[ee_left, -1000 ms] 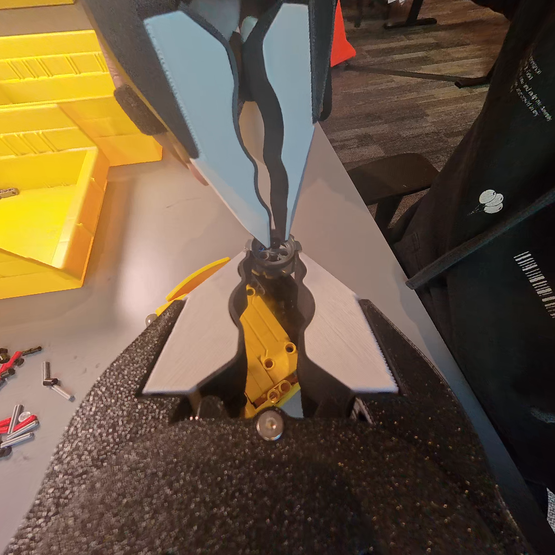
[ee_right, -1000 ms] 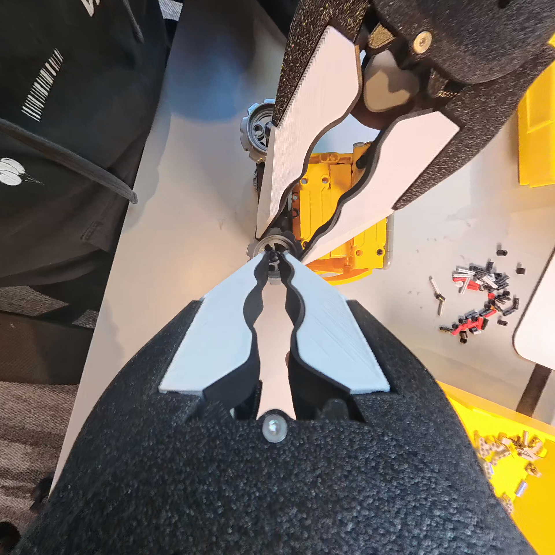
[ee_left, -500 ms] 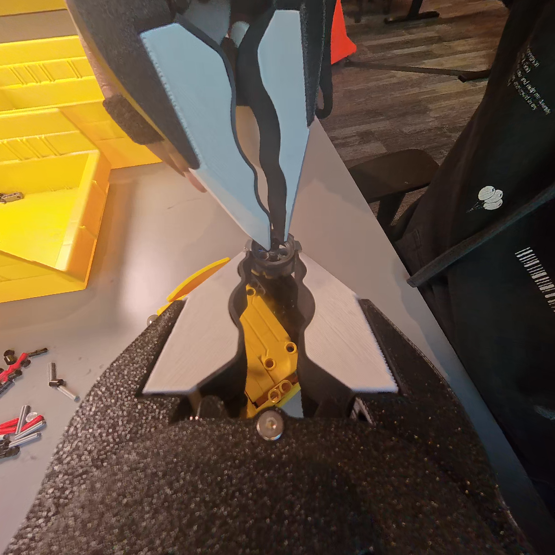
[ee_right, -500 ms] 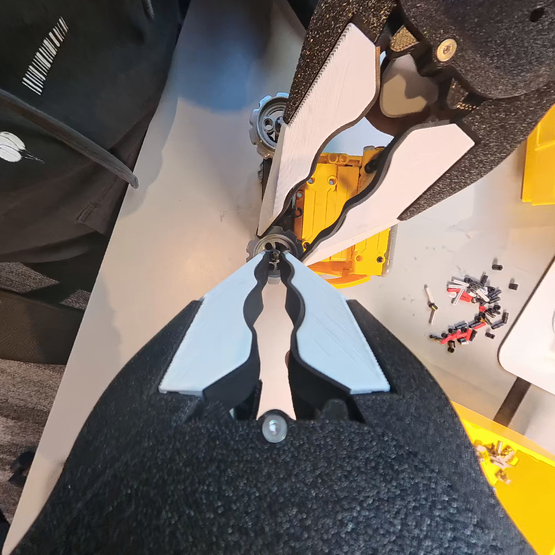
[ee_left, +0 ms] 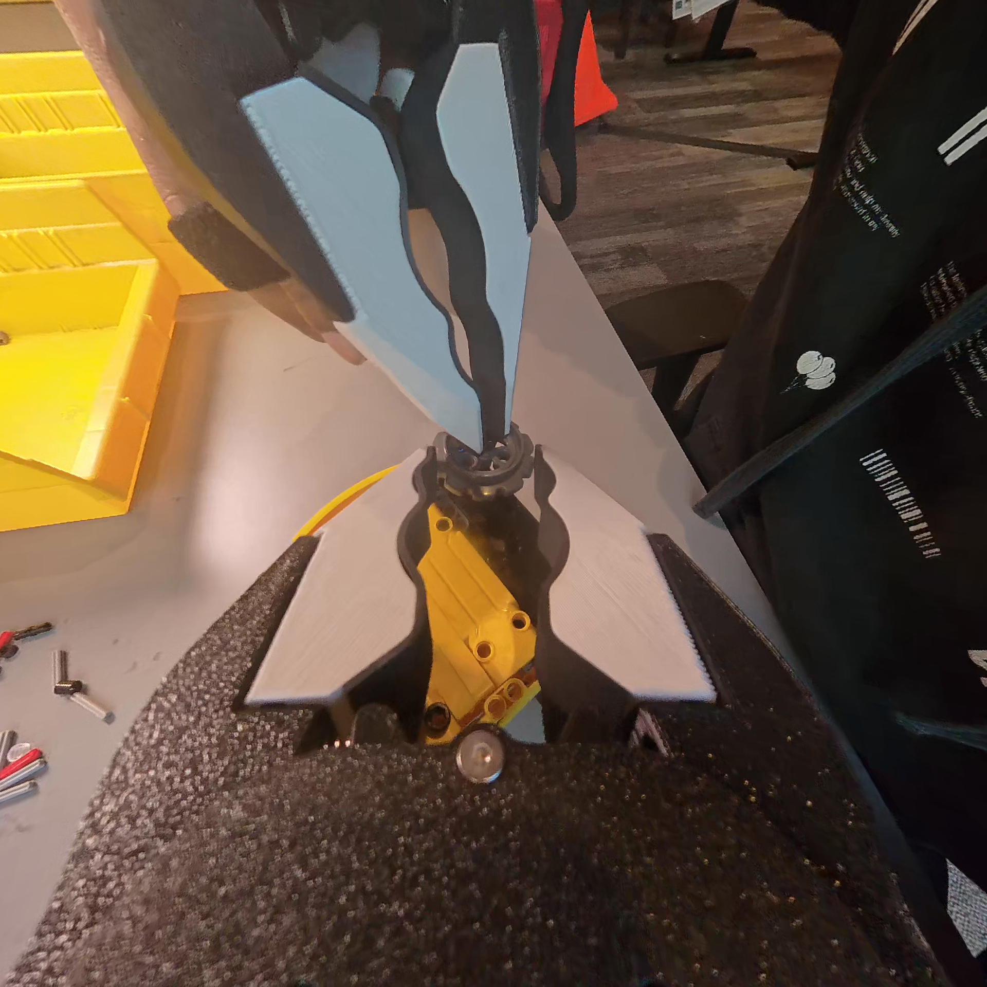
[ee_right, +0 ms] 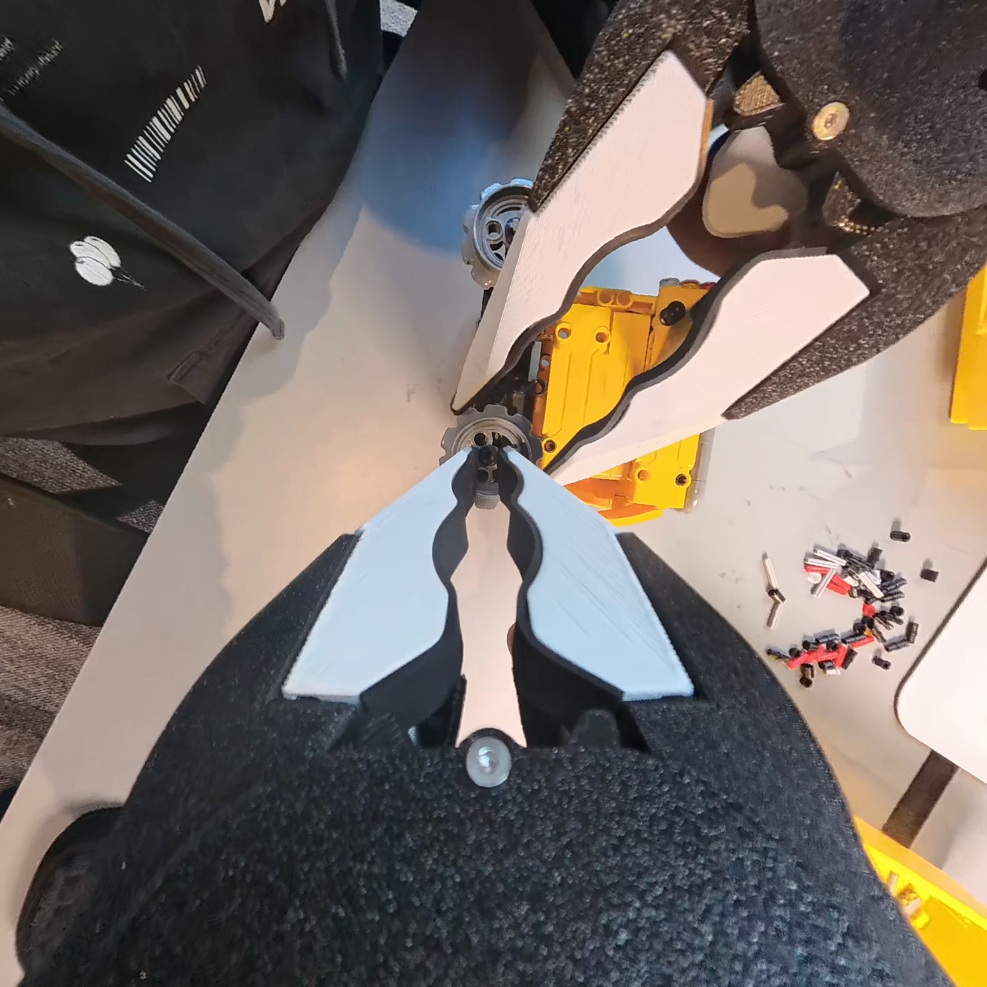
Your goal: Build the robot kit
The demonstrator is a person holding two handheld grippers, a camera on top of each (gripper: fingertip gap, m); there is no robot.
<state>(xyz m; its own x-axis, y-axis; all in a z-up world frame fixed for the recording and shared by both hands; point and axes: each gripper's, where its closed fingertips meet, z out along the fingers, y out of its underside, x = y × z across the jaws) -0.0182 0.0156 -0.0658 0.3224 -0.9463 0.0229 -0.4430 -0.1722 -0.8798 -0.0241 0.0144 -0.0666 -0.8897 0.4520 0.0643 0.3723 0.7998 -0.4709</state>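
Note:
My left gripper (ee_left: 480, 467) is shut on a yellow brick-built vehicle body (ee_left: 470, 598) and holds it on the grey table (ee_left: 240, 427). A grey toothed wheel (ee_left: 486, 467) sits at the body's far end, between my fingertips. My right gripper (ee_right: 487, 456) is shut, its tips pinched on a small black pin at the hub of that wheel (ee_right: 480, 435). In the left wrist view the right gripper (ee_left: 488, 440) comes down from above onto the wheel. In the right wrist view the left gripper (ee_right: 502, 427) clamps the yellow body (ee_right: 587, 363). A second grey wheel (ee_right: 494, 229) shows behind it.
Yellow bins (ee_left: 69, 374) stand at the left. Loose black, red and grey pins (ee_right: 854, 603) lie on the table, also in the left wrist view (ee_left: 75, 694). A person in black clothing (ee_left: 854, 480) stands at the table edge. A white object (ee_right: 950, 667) and another yellow bin (ee_right: 934, 897) are at the right. My two grippers' fingertips are within a few centimetres of each other.
Both grips are unchanged. The left gripper and the yellow body have shifted slightly, and the wheel looks a little more tilted in the left wrist view.

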